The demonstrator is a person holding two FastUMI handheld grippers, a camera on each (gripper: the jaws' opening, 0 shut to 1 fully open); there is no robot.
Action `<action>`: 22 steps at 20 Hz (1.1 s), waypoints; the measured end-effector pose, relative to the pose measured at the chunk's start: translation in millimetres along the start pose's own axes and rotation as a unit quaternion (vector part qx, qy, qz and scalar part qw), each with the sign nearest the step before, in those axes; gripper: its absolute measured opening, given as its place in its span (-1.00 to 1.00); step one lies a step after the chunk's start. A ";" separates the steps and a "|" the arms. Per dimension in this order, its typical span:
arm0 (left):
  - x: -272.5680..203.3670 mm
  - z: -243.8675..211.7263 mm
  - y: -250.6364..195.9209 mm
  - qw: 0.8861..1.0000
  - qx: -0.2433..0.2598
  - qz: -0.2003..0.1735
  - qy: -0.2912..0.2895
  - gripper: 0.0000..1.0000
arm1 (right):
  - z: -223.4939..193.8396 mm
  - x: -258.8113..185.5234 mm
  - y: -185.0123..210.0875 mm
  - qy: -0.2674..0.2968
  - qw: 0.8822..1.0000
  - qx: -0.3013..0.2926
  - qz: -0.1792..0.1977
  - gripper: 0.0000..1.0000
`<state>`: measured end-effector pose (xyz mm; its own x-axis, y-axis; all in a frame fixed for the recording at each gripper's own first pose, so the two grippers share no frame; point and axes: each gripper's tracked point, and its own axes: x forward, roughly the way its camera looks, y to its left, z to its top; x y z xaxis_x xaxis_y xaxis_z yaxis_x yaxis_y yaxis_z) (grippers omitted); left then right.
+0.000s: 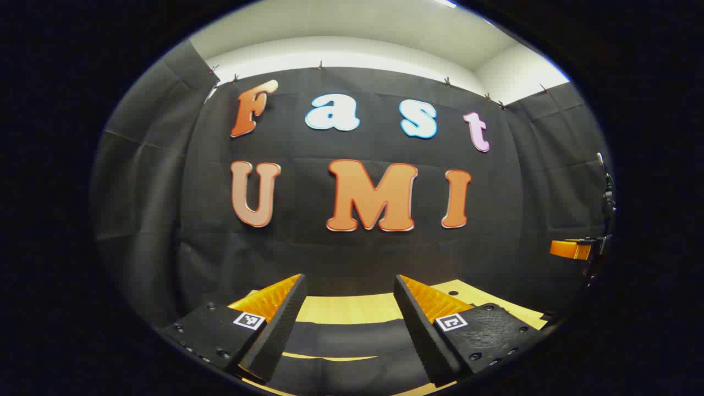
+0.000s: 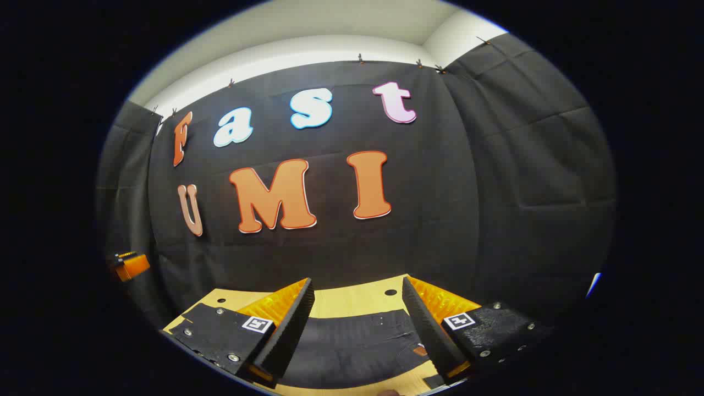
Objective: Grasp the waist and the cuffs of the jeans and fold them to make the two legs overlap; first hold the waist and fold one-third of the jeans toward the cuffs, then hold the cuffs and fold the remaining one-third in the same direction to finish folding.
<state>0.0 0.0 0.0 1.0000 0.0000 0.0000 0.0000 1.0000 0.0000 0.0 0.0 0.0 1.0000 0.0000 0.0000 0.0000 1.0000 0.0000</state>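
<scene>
Fingers (image 2: 286,324): the right gripper (image 2: 357,324) has its two spread wide, nothing between them, hanging above the jeans.
Jeans (image 2: 357,341): dark denim lying flat on the table (image 2: 352,300), seen in the right gripper view between the spread fingers; a small brown patch (image 2: 421,350) sits close to the right-hand finger (it looks like the waist end, though I cannot tell for sure).
Jeans, left gripper view: dark cloth (image 1: 346,335) lies flat across the table beneath the left gripper (image 1: 349,324), with a thin strip of table showing through lower down.
Left gripper: spread wide as well, gripping nothing, held over the cloth and not touching it as far as can be seen.
Table: pale wood, with two small dark holes (image 2: 390,292) toward the far edge in the right gripper view; its bare far strip (image 1: 352,308) runs behind the jeans in the left gripper view.
Other gripper: each view catches part of the other one at its side edge, well apart (image 1: 572,248) (image 2: 129,265).
Wall (image 1: 352,253): black cloth rising straight behind the table, pale ceiling (image 1: 341,33) above it.
</scene>
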 end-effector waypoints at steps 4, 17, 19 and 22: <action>4.4 23.1 45.5 0.999 0.000 0.039 -0.017 0.88 | 0.3 16.1 16.6 0.010 1.000 -0.013 0.024 0.94; -8.6 34.4 73.0 0.987 0.053 0.149 -0.029 0.89 | 4.6 76.7 48.5 0.018 0.991 -0.060 0.121 1.00; 10.6 37.0 74.8 0.991 0.034 0.123 -0.031 0.90 | 1.8 69.7 52.4 0.020 0.992 -0.061 0.110 0.95; 33.2 30.9 94.7 0.994 -0.005 0.104 -0.021 0.90 | -2.7 61.5 65.1 0.021 0.992 -0.070 0.099 1.00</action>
<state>33.2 94.7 30.9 0.9775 0.2074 0.0398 -0.2070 0.9782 -0.0141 61.5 65.1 -2.7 0.9794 0.1940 -0.0555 -0.1999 0.9704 -0.1357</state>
